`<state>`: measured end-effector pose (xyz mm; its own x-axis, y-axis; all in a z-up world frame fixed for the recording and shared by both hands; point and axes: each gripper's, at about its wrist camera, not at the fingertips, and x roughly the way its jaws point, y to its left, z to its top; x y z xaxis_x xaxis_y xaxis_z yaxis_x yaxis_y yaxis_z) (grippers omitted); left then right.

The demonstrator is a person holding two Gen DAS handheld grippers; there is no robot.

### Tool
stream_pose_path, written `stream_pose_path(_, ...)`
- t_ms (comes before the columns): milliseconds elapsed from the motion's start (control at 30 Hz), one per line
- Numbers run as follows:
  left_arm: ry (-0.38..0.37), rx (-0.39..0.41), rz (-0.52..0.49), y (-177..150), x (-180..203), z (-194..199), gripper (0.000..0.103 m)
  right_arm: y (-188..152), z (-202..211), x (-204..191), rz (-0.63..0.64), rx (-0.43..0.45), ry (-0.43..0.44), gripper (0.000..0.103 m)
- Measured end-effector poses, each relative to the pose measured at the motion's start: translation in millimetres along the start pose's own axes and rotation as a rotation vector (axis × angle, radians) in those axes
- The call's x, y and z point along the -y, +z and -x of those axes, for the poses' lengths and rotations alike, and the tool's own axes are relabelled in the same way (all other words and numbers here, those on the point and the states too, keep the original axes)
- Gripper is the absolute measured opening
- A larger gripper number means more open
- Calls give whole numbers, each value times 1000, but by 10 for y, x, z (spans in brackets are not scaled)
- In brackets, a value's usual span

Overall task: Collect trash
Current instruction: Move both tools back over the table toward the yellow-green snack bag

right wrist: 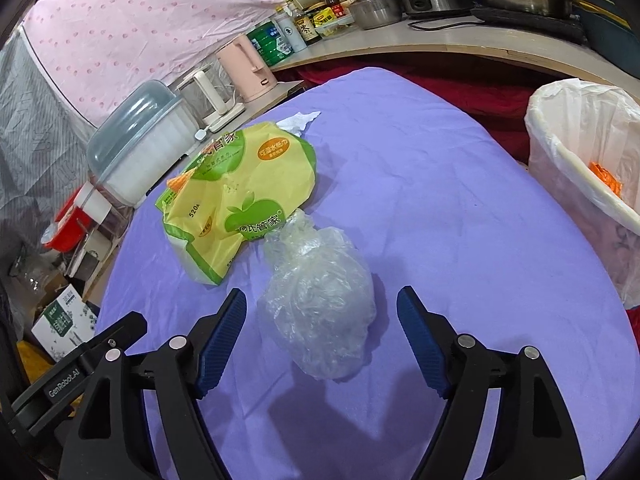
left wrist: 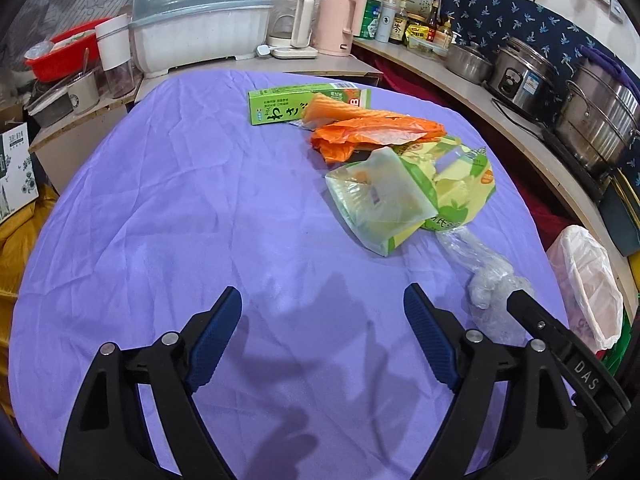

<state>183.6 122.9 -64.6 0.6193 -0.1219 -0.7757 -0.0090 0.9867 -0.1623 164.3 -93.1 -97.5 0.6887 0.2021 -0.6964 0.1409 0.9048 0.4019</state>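
Right gripper [right wrist: 322, 312] held wide open, empty, clear bag [right wrist: 320, 304] lying between fingers; left gripper [left wrist: 322, 312] spread wide, empty, over cloth [left wrist: 180, 220].

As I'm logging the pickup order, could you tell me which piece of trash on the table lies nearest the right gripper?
The crumpled clear plastic bag: it sits between the open right gripper's fingers, whereas the yellow-green package lies farther off.

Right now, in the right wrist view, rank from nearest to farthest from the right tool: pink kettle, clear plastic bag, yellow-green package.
1. clear plastic bag, between the open right tool fingers.
2. yellow-green package, ahead, left.
3. pink kettle, off the cloth's far left edge.
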Motion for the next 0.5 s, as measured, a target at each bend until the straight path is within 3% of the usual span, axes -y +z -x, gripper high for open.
stream_pose_path(300,-16,-2,0,59,-51,-79,81,32,-193,14,0,1,-34,73)
stream_pose_path(433,-26,9,-21,107,37,-120,84,26,-215,39,12,-10,-26,48)
stream_pose_path(500,-36,9,-35,147,108,-164,84,17,-215,77,9,-13,-13,41)
